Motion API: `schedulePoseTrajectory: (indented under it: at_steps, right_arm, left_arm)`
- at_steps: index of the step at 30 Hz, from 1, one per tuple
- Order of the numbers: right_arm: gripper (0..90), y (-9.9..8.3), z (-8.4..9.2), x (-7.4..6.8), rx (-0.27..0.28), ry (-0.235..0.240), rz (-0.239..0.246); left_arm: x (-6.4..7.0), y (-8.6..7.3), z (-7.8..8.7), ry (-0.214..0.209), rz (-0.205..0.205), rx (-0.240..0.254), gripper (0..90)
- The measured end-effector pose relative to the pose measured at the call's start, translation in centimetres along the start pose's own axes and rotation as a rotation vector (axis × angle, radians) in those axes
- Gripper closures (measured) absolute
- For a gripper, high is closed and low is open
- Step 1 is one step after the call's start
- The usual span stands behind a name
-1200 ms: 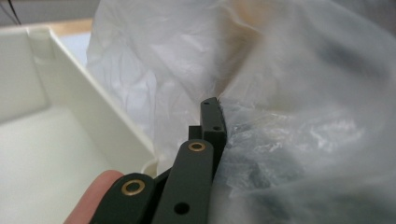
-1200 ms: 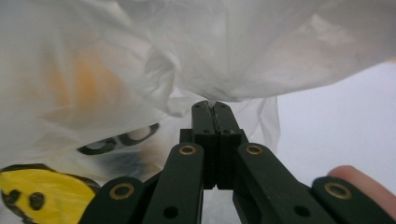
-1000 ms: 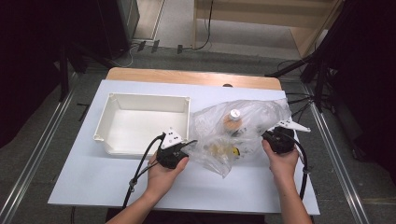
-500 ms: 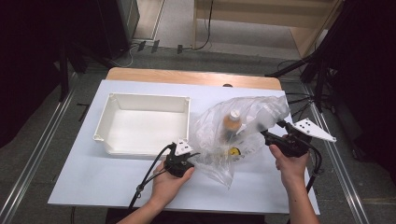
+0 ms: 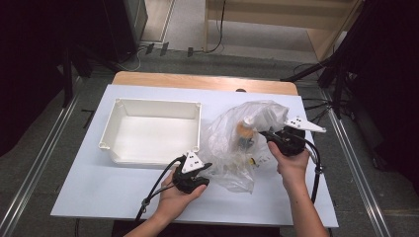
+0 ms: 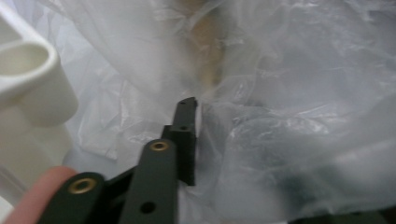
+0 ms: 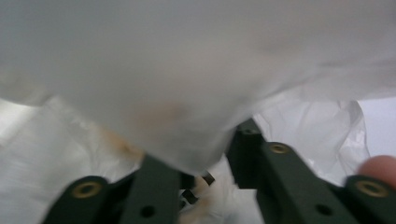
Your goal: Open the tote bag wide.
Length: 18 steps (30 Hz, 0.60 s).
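- The table (image 5: 89, 197) carries a white tray (image 5: 150, 131) on its left half, empty, as it was a second ago.
- The clear bag (image 5: 237, 148), with a bottle (image 5: 244, 131) inside, lies just right of the tray; since then it has puffed taller on its right side, so it looks as if it is being opened.
- The right gripper (image 5: 272, 137) has risen, jaws parted around a fold of the bag.
- The left gripper (image 5: 205, 170) pinches the bag's near edge, jaws closed.

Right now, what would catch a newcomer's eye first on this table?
Probably the crumpled clear plastic bag at the table's right of centre, with small items inside, one orange-capped. A person's left tongs pinch its near-left edge, and the right tongs hold its right side, plastic draped over them. Left of it sits an empty white tray.
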State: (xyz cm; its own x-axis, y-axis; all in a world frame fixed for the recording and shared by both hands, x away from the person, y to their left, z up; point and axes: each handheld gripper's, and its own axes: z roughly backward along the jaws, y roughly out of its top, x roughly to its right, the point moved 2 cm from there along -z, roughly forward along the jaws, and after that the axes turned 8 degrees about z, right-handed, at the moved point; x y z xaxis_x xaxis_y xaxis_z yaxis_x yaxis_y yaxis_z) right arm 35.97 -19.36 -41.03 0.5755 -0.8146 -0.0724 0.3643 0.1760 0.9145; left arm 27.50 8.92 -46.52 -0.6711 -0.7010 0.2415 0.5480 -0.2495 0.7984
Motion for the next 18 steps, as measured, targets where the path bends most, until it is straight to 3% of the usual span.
schedulePoseTrajectory:
  at_steps: [3,9,18]
  right_arm:
    - [90.0,-0.7,-0.7,0.0,-0.023,-0.029,-0.002]
    - [90.0,-1.0,-1.0,0.1,-0.030,-0.045,-0.002]
    - [90.0,-1.6,-1.6,0.1,-0.064,-0.064,0.000]
  left_arm:
    - [0.7,0.5,0.9,-0.014,-0.020,0.060,48.4]
    - [2.3,1.5,2.3,-0.027,-0.030,0.136,23.3]
    - [4.3,3.5,4.9,-0.060,-0.061,0.257,18.3]
